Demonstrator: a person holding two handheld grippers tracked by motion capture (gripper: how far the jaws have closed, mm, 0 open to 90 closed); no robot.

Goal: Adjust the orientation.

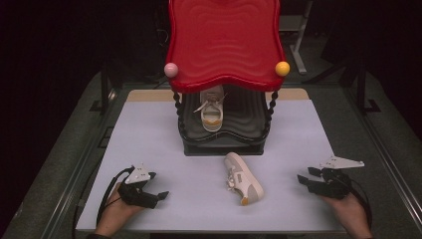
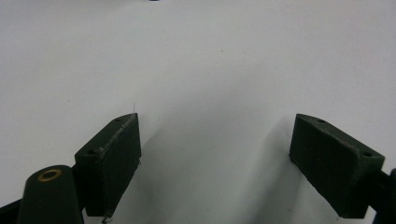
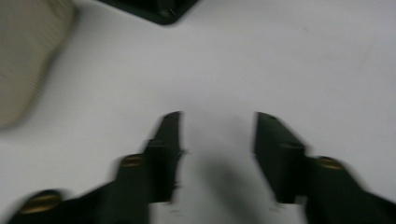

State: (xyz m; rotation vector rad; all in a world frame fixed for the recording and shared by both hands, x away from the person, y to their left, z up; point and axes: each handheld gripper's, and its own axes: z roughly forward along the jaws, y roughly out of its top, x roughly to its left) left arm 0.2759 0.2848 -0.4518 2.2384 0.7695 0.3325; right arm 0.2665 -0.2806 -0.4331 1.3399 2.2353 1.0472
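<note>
A beige sneaker with orange trim lies on the white tabletop, toe toward the near edge. A matching sneaker stands on the black lower shelf of a rack with a red wavy top. My left gripper rests at the near left, left of the loose sneaker and apart from it. Its jaws are wide open over bare table. At the near right my right gripper points toward the sneaker. In its own view this gripper has its jaws partly apart with nothing between them. The sneaker's ribbed sole shows at the upper left.
The rack's black base stands at the table's middle rear; its corner shows in the right gripper view. A pink ball and a yellow ball sit on the red top's front corners. The white table surface ends at dark floor.
</note>
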